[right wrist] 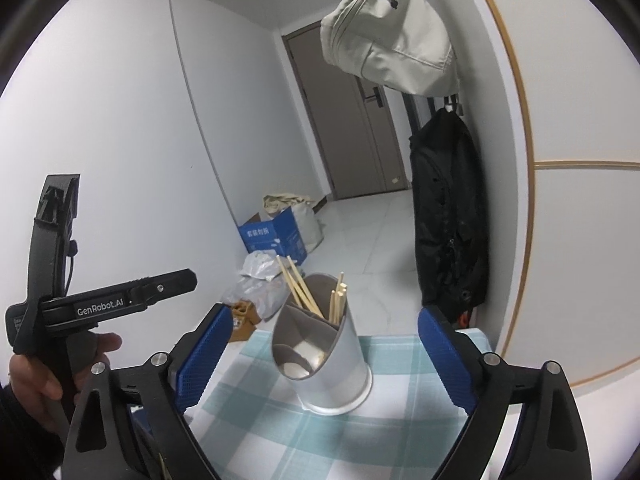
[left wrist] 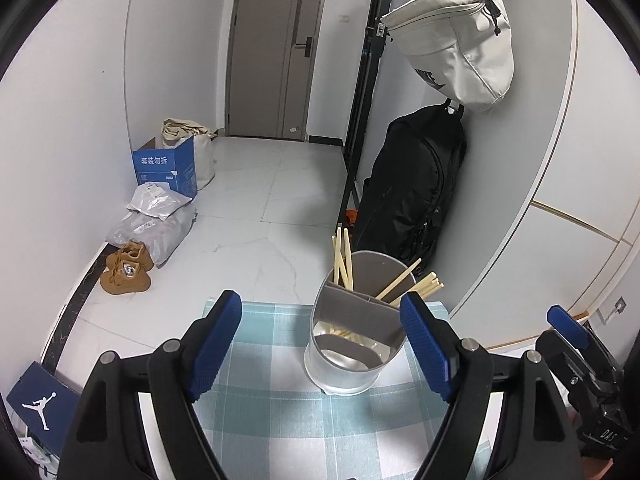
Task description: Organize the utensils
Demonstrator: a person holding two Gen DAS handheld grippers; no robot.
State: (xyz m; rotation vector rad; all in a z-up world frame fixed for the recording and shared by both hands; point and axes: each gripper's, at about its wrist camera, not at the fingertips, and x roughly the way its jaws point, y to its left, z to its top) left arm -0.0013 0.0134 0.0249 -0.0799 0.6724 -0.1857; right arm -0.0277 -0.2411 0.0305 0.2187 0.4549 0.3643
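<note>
The left gripper (left wrist: 324,344) stands wide open with nothing between its blue ribbed pads (left wrist: 214,344); the silver metal utensil holder with grey inner dividers (left wrist: 348,364) sits just ahead of the fingertips, nearer the right-hand finger than the left-hand one, its rim partly hidden behind that pad, though whether pad and rim touch cannot be told. The holder stands upright on a table covered with a teal-and-white checked cloth (left wrist: 264,400), which runs under and beyond both fingers. Pale wooden chopsticks (left wrist: 343,258) lean in the holder's far compartments, past the fingertips, some tilting left and some right; more lie low in the near compartment. The right gripper (right wrist: 326,354) is likewise spread wide and empty, its blue pads (right wrist: 204,356) well apart on either side of the same holder (right wrist: 340,364), which stands between and slightly beyond the fingertips, touching neither. The chopsticks (right wrist: 300,292) rise from its back sections. Left of the right gripper's left-hand finger, a hand (right wrist: 44,384) grips the black handle of the other tool.
</note>
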